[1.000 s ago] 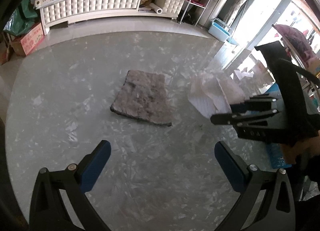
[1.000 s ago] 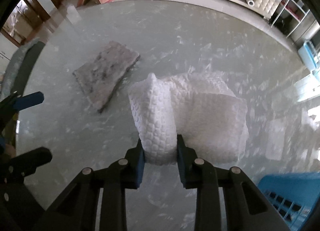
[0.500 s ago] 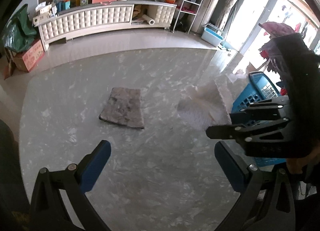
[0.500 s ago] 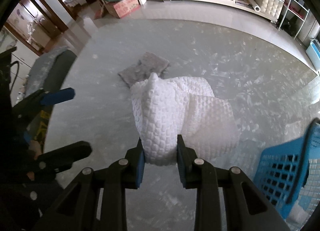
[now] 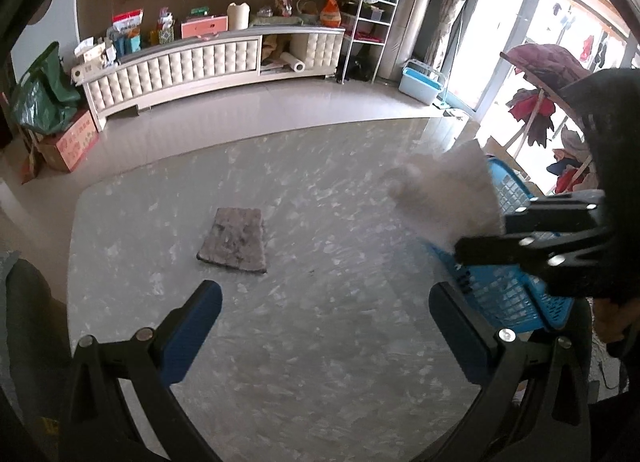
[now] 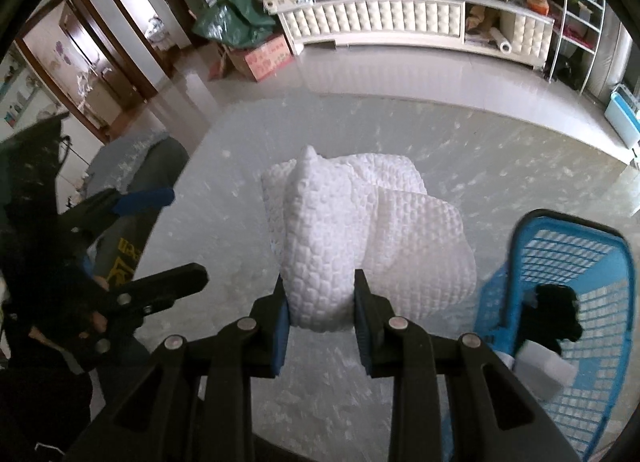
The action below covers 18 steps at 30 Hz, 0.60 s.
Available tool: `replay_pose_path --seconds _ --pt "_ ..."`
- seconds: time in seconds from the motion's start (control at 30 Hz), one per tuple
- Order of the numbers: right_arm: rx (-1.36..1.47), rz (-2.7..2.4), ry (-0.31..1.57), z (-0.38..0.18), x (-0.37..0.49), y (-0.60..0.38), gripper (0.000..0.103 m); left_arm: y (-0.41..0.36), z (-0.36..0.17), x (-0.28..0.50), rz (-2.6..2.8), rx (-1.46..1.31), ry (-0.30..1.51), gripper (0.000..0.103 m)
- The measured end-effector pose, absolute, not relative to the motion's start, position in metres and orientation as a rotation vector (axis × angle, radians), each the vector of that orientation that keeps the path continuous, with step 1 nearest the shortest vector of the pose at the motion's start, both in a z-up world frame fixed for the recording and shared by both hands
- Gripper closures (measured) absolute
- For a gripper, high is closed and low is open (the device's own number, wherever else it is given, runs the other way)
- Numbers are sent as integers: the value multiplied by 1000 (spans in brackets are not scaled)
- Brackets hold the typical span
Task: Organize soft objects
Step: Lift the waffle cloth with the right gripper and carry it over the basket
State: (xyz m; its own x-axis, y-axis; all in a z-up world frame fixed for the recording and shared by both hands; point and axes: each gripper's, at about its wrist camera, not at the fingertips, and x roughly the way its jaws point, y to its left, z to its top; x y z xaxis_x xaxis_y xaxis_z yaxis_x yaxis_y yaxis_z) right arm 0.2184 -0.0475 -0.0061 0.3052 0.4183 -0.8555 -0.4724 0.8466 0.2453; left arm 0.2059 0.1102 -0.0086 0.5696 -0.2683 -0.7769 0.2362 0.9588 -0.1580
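My right gripper (image 6: 320,302) is shut on a white textured cloth (image 6: 360,221) and holds it in the air above the marble table, just left of a blue plastic basket (image 6: 576,246). In the left wrist view the cloth (image 5: 448,197) hangs at the right, over the near rim of the basket (image 5: 504,294). A grey folded cloth (image 5: 236,240) lies flat on the table's middle. My left gripper (image 5: 324,326) is open and empty, above the table's near side.
The basket holds a black item (image 6: 556,314) and a white one (image 6: 544,374). A grey chair (image 6: 136,157) stands at the table's left edge. A long white cabinet (image 5: 208,61) runs along the back wall, beyond the table.
My right gripper has lifted the white cloth off the table and carried it right toward the blue basket. My left gripper has pulled back and up. The grey cloth has not moved.
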Motion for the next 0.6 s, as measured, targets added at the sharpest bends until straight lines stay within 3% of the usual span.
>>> replay_pose_path --seconds 0.3,0.6 --pt "-1 529 996 28 202 -101 77 96 -11 212 -295 -2 936 0" --pt "-4 399 971 25 208 -136 77 106 -46 241 -256 -4 997 0"
